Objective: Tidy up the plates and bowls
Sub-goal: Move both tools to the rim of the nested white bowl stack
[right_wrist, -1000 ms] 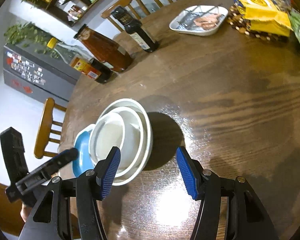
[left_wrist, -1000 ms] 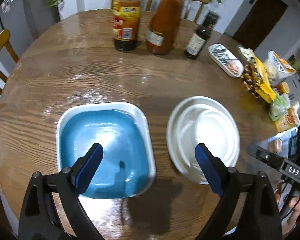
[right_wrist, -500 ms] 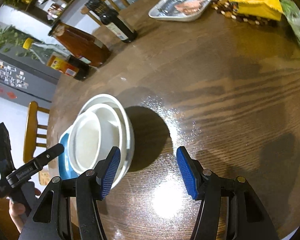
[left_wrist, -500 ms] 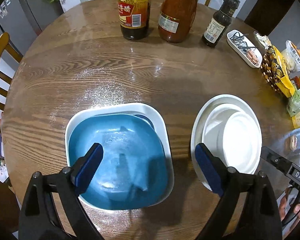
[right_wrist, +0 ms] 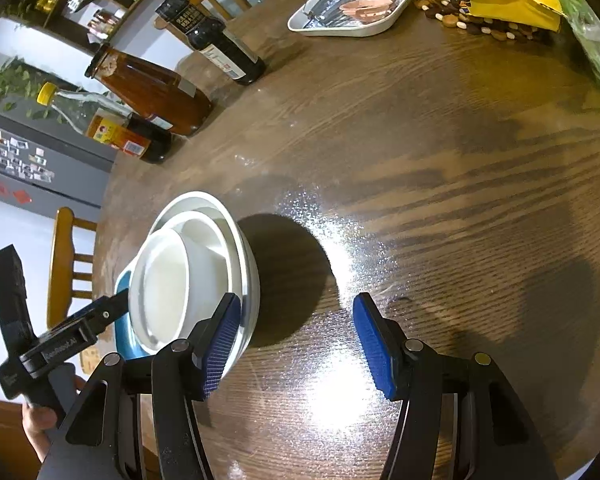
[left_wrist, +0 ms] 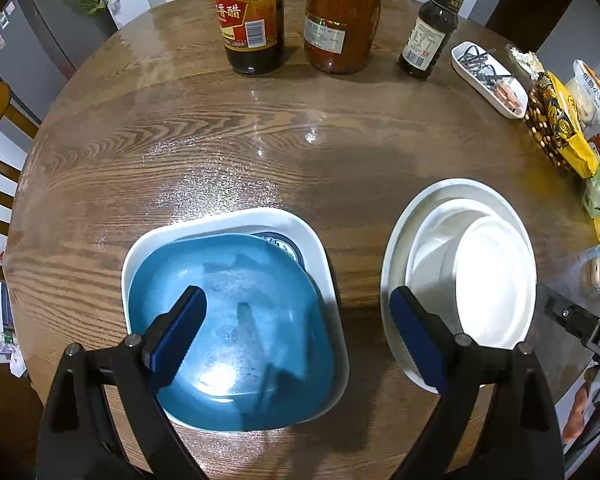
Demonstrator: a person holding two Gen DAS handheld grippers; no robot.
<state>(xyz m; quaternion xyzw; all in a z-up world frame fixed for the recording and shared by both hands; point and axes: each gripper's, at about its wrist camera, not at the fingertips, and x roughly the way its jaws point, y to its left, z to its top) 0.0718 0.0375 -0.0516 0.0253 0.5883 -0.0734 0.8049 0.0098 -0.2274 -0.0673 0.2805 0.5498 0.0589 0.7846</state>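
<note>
A blue square bowl (left_wrist: 236, 328) sits nested in a white square plate (left_wrist: 236, 220) on the round wooden table (left_wrist: 300, 140). To its right stands a stack of white round bowls (left_wrist: 488, 280) on a white round plate (left_wrist: 396, 248). My left gripper (left_wrist: 296, 328) is open and empty, raised above both stacks. My right gripper (right_wrist: 296, 344) is open and empty, its left fingertip (right_wrist: 220, 344) in front of the white stack (right_wrist: 188, 276). The blue bowl (right_wrist: 122, 320) shows partly behind it.
Three sauce bottles (left_wrist: 252, 16) (left_wrist: 342, 20) (left_wrist: 430, 28) stand at the far edge. A small white dish of food (left_wrist: 488, 78), a yellow snack bag (left_wrist: 560, 120) and packets lie at the right. Wooden chairs (right_wrist: 64, 264) surround the table.
My left gripper has pulled back and up from the blue bowl, so both stacks sit lower and farther apart in view. My right gripper has drifted slightly; both stay open.
</note>
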